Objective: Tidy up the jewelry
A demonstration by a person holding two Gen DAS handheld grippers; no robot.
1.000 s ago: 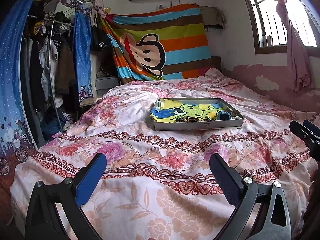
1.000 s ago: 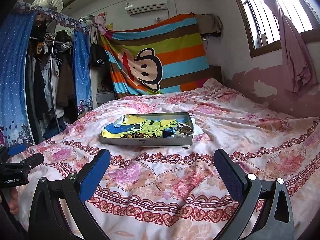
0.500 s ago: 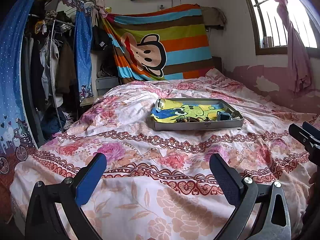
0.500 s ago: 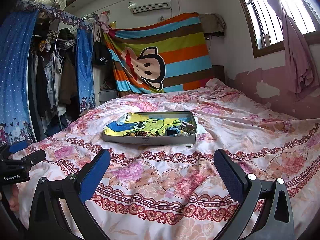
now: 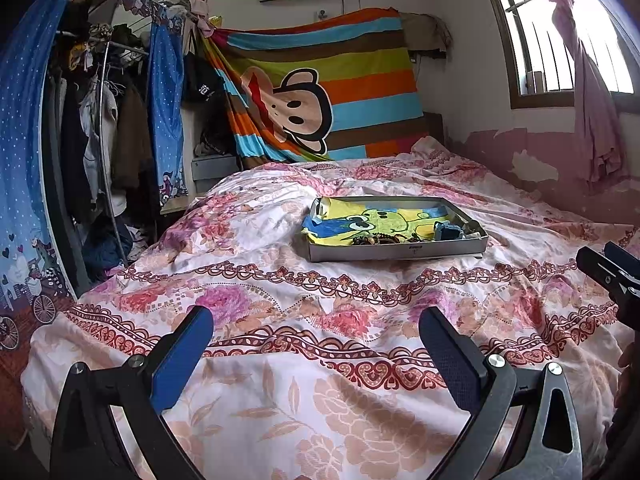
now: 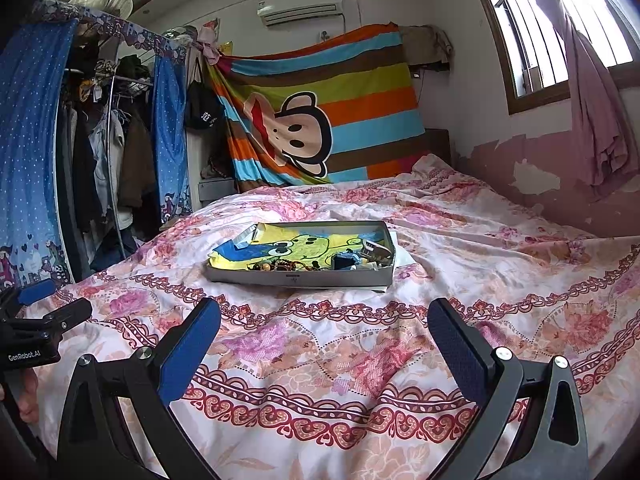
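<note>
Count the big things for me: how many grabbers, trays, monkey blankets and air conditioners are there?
Grabbers: 2, the left gripper and the right gripper, both open and empty
Trays: 1, the grey tray on the bed
Monkey blankets: 1, the striped monkey blanket
Air conditioners: 1, the air conditioner
Total: 5

Both wrist cameras are looking forward past their own spread claws, low over the bed (image 5: 320, 360), sharing the tray (image 5: 396, 251) (image 6: 300, 278) well ahead.
</note>
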